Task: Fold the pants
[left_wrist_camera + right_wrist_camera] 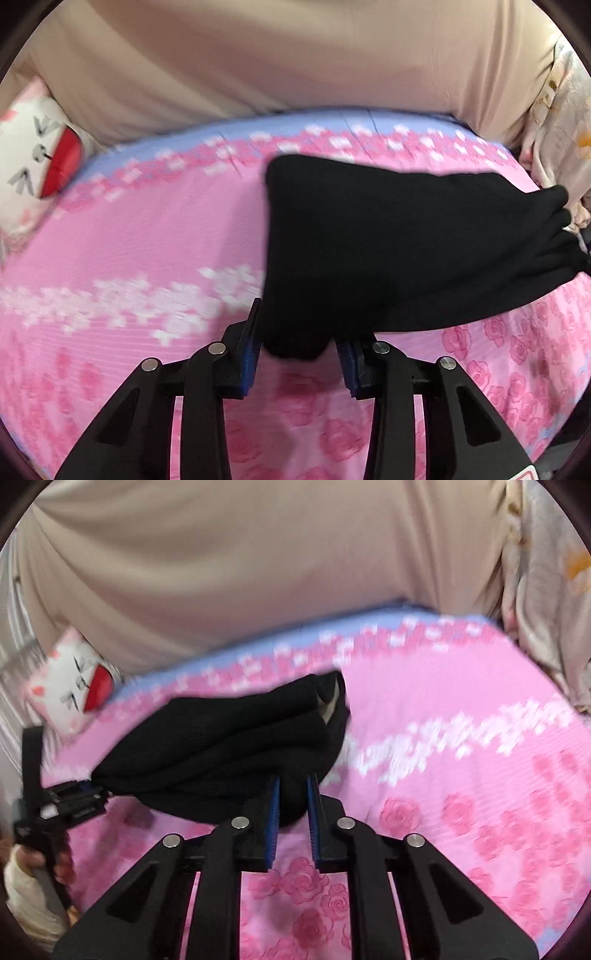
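The black pants (388, 243) are folded into a thick bundle and held up above the pink floral bed sheet (147, 236). My left gripper (297, 332) is shut on the bundle's near left corner. My right gripper (291, 797) is shut on the bundle's near right end. In the right wrist view the pants (229, 746) hang in stacked layers between both grippers, and the left gripper (79, 797) shows at the far left, clamped on the cloth, with the person's hand on its handle.
A white cat-face pillow (33, 166) with a red mouth lies at the bed's far left, also in the right wrist view (74, 683). A beige headboard (277, 55) runs along the back. A floral quilt (561, 122) is bunched at the right.
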